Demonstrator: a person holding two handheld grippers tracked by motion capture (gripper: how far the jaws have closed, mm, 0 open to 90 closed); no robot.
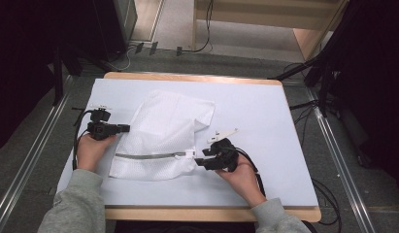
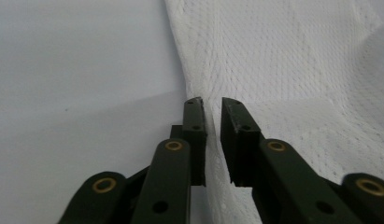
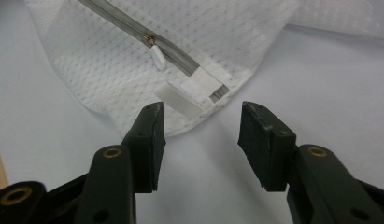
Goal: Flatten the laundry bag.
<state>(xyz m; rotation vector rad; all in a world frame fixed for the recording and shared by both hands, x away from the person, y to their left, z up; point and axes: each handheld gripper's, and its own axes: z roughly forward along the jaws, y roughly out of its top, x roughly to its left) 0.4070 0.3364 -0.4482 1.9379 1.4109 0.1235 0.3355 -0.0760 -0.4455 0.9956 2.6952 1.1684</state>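
A white mesh bag (image 1: 163,131) lies flat on the white table cover (image 1: 265,116). A grey zipper (image 1: 148,156) runs along its near edge. My left gripper (image 1: 125,128) is at the bag's left edge. In the left gripper view the jaws of the left gripper (image 2: 212,105) stand almost together, with the bag's (image 2: 283,70) edge pinched in the narrow gap. My right gripper (image 1: 201,158) is open just off the bag's near right corner. In the right gripper view the right gripper (image 3: 201,121) faces the zipper's (image 3: 180,53) end, the white pull (image 3: 158,57) and a white tab (image 3: 180,100).
The cover lies on a wooden table whose front edge (image 1: 211,213) runs near the person's grey sleeves. Bare cover stretches to the right of the bag. Cables (image 1: 304,104) and metal rails (image 1: 333,145) lie on the floor beside the table.
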